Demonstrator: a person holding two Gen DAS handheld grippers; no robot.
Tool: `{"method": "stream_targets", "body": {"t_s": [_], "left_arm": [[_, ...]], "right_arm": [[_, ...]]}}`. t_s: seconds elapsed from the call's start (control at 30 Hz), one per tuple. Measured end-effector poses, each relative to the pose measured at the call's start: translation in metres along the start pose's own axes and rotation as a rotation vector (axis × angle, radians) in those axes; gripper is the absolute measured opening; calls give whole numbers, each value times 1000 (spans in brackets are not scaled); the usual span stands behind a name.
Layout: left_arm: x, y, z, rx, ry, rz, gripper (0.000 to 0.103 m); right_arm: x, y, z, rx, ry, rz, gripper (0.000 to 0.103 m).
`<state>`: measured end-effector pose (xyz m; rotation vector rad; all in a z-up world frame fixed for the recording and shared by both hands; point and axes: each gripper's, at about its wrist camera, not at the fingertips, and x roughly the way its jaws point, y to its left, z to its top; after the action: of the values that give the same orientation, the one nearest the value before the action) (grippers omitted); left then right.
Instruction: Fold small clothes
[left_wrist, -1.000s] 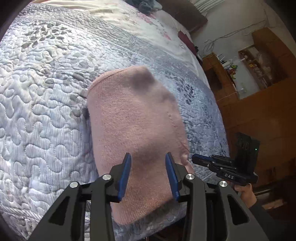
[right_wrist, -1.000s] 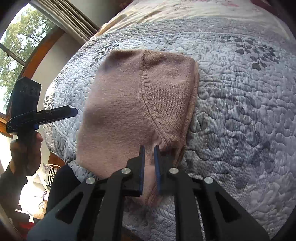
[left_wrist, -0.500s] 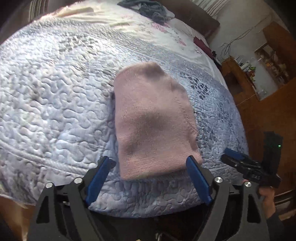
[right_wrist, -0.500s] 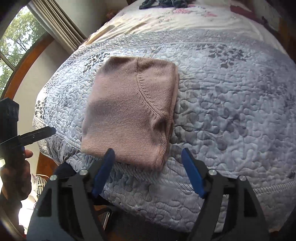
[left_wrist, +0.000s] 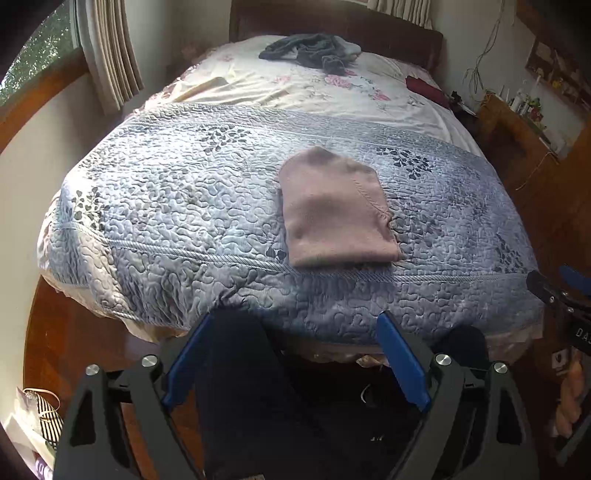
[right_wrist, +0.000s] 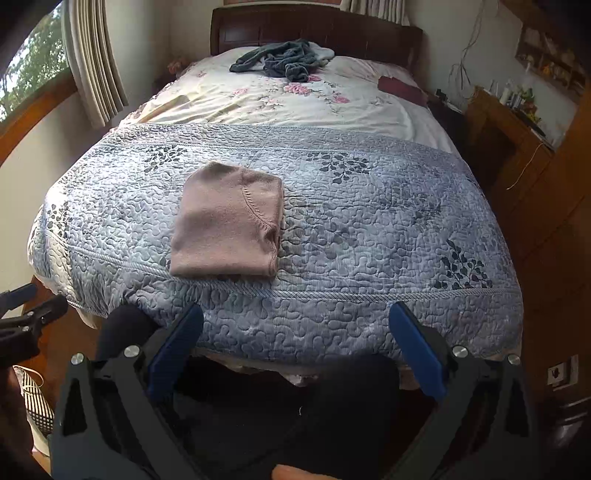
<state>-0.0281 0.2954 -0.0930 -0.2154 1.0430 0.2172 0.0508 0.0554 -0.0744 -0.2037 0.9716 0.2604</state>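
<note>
While the person's dark-clad legs fill the nearest ground below both cameras, the left gripper and the right gripper hang short of the bed's foot edge, each with its blue-padded fingers spread wide apart and nothing between them. Nothing lies between them and the garment. On the floor at the left sits a striped bag; what it holds cannot be made out. The folded pink sweater lies flat on the blue quilted bedspread, near the foot edge, apart from both grippers. Beyond the quilt comes a floral sheet with a heap of dark clothes by the headboard and a maroon item at its right. A wooden cabinet stands beside the bed, curtains by the window.
</note>
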Motion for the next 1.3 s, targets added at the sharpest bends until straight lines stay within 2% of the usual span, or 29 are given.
{"method": "stream_targets", "body": {"t_s": [0.13,0.23,0.33,0.77,1.3], "left_arm": [[-37,-6,-10,-15,-59,-14,89],[-55,-13,-13,17,-88,31,89],[-62,-15,-18,21,-76,-8,89],[-59,-14,-23,12,-69,-25,89],[-55,-15,-19,8,-71,-20,89]], "right_arm": [[-31,7,-5,17,-14,2,100],[-46,16,-10,8,-23,3,100],[-55,23,-14,-9,-33,1,100],[-57,29,-16,-2,-75,-13,100],[-51,31,-15,-1,-65,-1,100]]}}
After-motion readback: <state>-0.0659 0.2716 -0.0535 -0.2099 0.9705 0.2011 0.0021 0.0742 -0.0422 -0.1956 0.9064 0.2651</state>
